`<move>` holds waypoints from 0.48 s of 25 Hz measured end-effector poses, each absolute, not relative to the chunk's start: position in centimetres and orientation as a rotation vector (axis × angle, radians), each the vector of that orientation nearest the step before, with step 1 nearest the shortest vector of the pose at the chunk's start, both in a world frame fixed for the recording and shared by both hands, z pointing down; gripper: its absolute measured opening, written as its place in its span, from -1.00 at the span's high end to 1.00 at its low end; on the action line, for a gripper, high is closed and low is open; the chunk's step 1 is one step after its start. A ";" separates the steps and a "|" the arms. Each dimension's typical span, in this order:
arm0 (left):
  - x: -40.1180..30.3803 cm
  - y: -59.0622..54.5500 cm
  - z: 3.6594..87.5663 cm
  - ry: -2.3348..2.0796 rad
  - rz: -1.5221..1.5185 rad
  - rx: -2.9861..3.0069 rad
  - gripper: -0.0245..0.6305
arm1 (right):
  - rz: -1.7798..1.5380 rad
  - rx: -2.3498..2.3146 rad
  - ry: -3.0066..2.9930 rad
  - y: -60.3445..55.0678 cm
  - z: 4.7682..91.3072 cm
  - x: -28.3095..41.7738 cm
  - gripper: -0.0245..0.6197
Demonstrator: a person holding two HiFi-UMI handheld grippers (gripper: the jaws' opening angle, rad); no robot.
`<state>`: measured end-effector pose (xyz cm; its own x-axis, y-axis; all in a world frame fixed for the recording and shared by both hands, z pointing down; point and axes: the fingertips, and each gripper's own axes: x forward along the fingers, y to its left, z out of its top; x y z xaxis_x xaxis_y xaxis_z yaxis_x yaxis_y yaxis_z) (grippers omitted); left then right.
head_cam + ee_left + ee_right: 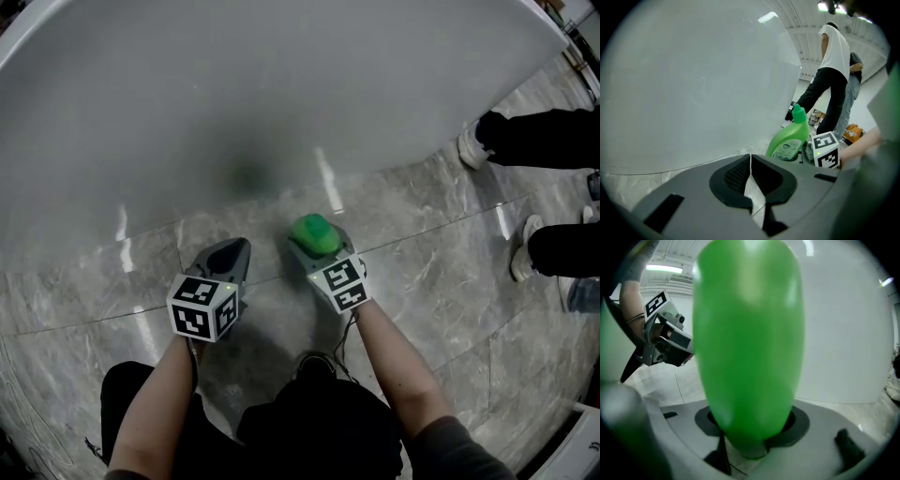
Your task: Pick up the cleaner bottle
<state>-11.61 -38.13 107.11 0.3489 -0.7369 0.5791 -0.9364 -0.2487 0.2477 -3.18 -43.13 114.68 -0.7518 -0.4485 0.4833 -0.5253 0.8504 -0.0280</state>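
The green cleaner bottle (314, 234) stands upright on the grey marble floor, close to the edge of a large white curved surface. My right gripper (316, 249) has it between its jaws, and in the right gripper view the bottle (747, 343) fills the space between the dark pads, which touch its sides. The left gripper view shows the bottle (790, 138), green-capped with a label, beside the right gripper's marker cube (826, 150). My left gripper (232, 251) hangs just left of the bottle, jaws together and empty (750, 161).
The large white curved surface (281, 84) fills the far side. Two people's legs and white shoes (539, 141) stand on the floor at the right. A person in a white shirt (832, 70) stands beyond the bottle. Open marble floor (441, 281) lies to the right.
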 end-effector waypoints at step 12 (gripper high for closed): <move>-11.7 -37.5 107.6 -1.447 0.495 2.058 0.86 | 0.377 0.829 -2.534 -44.4 114.9 -3.4 0.30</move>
